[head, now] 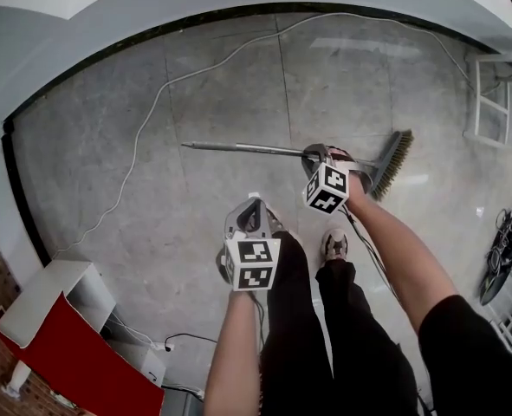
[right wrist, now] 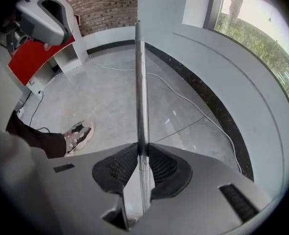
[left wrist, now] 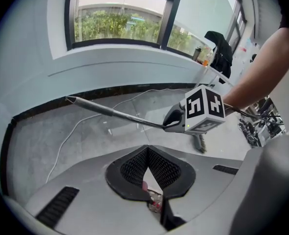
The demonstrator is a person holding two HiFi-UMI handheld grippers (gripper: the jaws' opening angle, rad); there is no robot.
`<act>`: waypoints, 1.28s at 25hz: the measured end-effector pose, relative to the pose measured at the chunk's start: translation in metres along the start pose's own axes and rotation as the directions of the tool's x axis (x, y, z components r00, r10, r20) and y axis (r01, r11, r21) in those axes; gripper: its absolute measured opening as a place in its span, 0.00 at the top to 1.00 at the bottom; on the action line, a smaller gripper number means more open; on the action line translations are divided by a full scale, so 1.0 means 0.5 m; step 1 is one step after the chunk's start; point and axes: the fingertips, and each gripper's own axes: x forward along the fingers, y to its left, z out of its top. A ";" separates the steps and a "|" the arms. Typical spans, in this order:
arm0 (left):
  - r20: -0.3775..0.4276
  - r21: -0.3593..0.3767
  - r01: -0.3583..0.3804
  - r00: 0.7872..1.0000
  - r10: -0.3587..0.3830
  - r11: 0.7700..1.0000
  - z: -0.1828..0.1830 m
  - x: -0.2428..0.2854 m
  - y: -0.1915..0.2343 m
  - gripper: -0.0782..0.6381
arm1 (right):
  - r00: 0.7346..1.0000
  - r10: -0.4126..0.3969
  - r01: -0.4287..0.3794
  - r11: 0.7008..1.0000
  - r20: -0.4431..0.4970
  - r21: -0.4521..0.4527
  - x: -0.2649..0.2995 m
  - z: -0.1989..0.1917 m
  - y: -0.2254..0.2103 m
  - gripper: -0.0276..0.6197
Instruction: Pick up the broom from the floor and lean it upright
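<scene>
The broom has a long metal handle (head: 238,148) and a stiff brush head (head: 394,163). It hangs roughly level above the grey floor, with the handle tip pointing left. My right gripper (head: 318,152) is shut on the handle close to the brush end. In the right gripper view the handle (right wrist: 141,82) runs straight out from between the pads of my right gripper (right wrist: 142,153). My left gripper (head: 252,204) hovers nearer the person, below the handle in the picture and apart from it. Its tips meet with nothing between them (left wrist: 146,148). It looks at the handle (left wrist: 110,112) and the brush head (left wrist: 199,142).
A white cable (head: 152,111) snakes over the tiled floor towards the curved wall base. A white shelf unit with a red panel (head: 56,319) stands at lower left. A white frame (head: 494,102) and tangled cables (head: 502,241) are at the right. The person's shoe (head: 334,245) is under the broom.
</scene>
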 end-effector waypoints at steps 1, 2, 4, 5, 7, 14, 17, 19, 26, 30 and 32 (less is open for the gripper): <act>0.004 0.006 -0.003 1.000 0.002 1.000 0.009 -0.005 -0.004 0.88 | 1.000 -0.002 0.002 1.000 0.004 0.000 -0.010 0.000 -0.005 0.85; 0.010 0.015 -0.004 1.000 0.004 1.000 0.019 -0.009 -0.008 0.88 | 1.000 -0.003 0.003 1.000 0.008 0.001 -0.019 -0.001 -0.010 0.85; 0.016 0.034 -0.004 1.000 0.004 0.999 0.033 -0.017 -0.014 0.88 | 1.000 -0.007 0.007 1.000 0.016 0.004 -0.034 -0.001 -0.018 0.85; 0.016 0.044 -0.005 1.000 0.004 0.999 0.037 -0.021 -0.016 0.88 | 1.000 -0.010 0.010 1.000 0.021 0.008 -0.041 -0.001 -0.020 0.85; 0.022 0.066 -0.008 1.000 0.007 0.998 0.050 -0.028 -0.017 0.88 | 0.999 -0.024 0.024 0.999 0.038 0.025 -0.057 0.003 -0.032 0.86; 0.031 0.145 0.013 0.999 -0.018 0.989 0.091 -0.040 -0.035 0.88 | 0.995 -0.066 0.061 0.996 0.069 0.066 -0.119 0.008 -0.060 0.86; 0.037 0.168 0.036 0.998 -0.043 0.985 0.123 -0.039 -0.052 0.88 | 0.994 -0.081 0.074 0.993 0.076 0.094 -0.152 0.004 -0.078 0.86; 0.038 0.188 0.053 0.997 -0.061 0.981 0.148 -0.039 -0.069 0.88 | 0.992 -0.093 0.084 0.991 0.079 0.109 -0.174 -0.002 -0.088 0.86; 0.114 0.288 0.012 0.992 -0.047 0.958 0.256 -0.036 -0.124 0.88 | 0.966 -0.183 0.143 0.967 0.184 0.212 -0.266 -0.029 -0.145 0.86; 0.172 0.318 0.007 0.983 -0.065 0.948 0.294 -0.054 -0.186 0.88 | 0.952 -0.208 0.151 0.957 0.223 0.247 -0.342 -0.071 -0.135 0.86; 0.205 0.330 0.001 0.976 -0.073 0.944 0.325 -0.065 -0.216 0.88 | 0.943 -0.235 0.168 0.947 0.236 0.272 -0.379 -0.093 -0.148 0.86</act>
